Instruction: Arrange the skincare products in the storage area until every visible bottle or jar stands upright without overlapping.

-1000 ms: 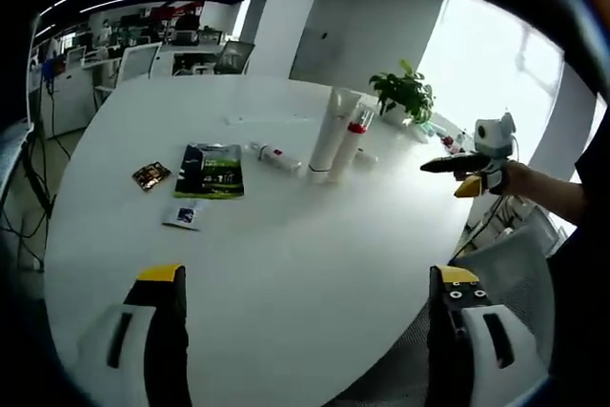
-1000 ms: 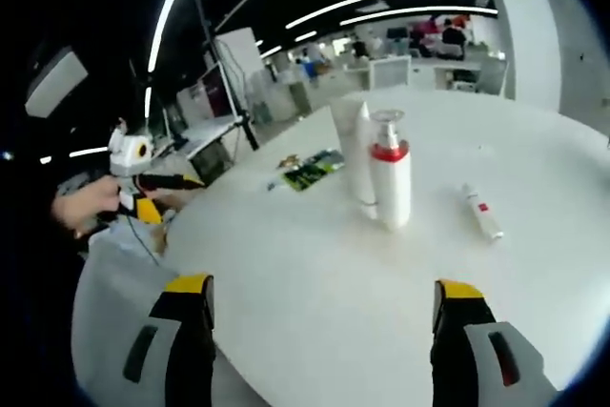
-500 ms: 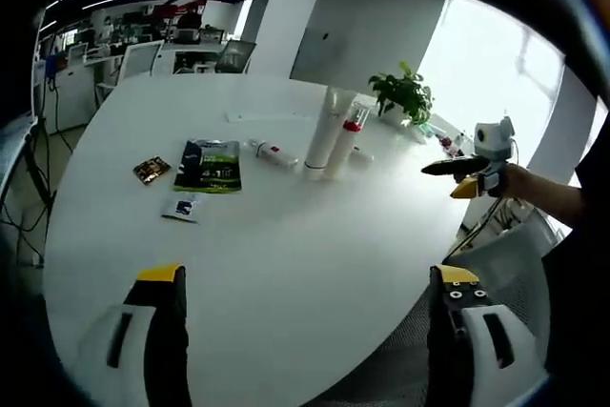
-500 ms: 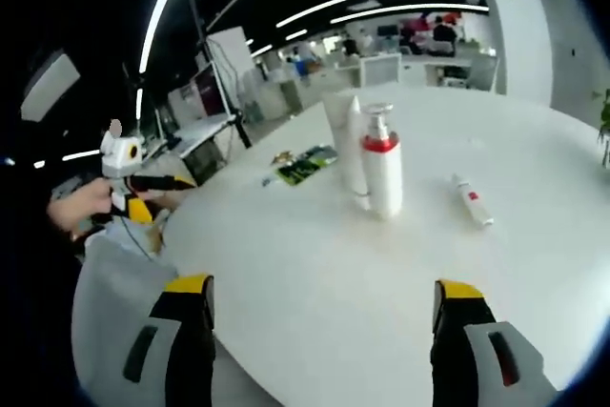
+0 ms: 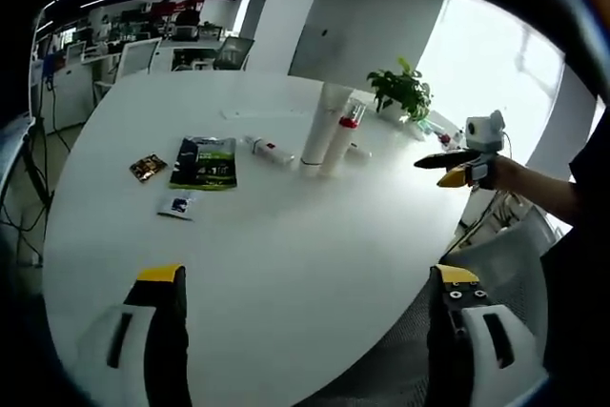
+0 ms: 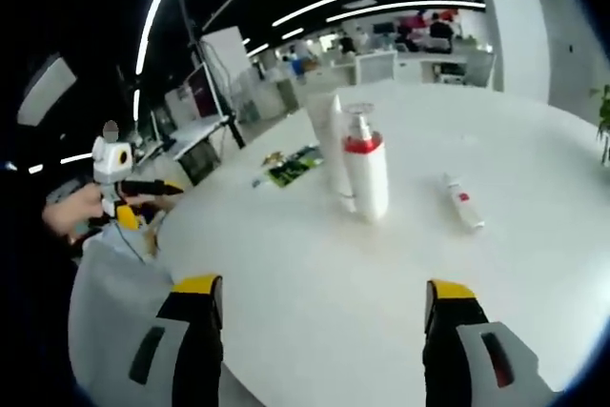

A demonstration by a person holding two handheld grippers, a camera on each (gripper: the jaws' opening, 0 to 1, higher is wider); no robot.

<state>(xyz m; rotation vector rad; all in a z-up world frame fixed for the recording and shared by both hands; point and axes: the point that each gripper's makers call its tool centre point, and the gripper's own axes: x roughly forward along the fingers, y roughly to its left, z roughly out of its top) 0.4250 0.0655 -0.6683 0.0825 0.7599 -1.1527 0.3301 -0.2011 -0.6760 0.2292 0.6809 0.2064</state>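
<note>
Pump bottle (image 6: 366, 176) stands touching tall tube (image 6: 334, 148); small tube (image 6: 460, 202) lies apart.

Upright pump bottle (image 6: 366, 176) beside lying tube (image 6: 460, 203)

- Left gripper view looks across the bench (image 5: 286, 254) from its near edge, well back.
- Right gripper view faces it from the opposite side; both share the pump bottle (image 6: 366, 172).

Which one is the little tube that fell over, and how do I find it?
Look at the big round white table and find the two tall white containers standing together, the pump bottle and the upright tube. Beside them lies the small white tube with a red mark. It is the only one lying flat.
</note>
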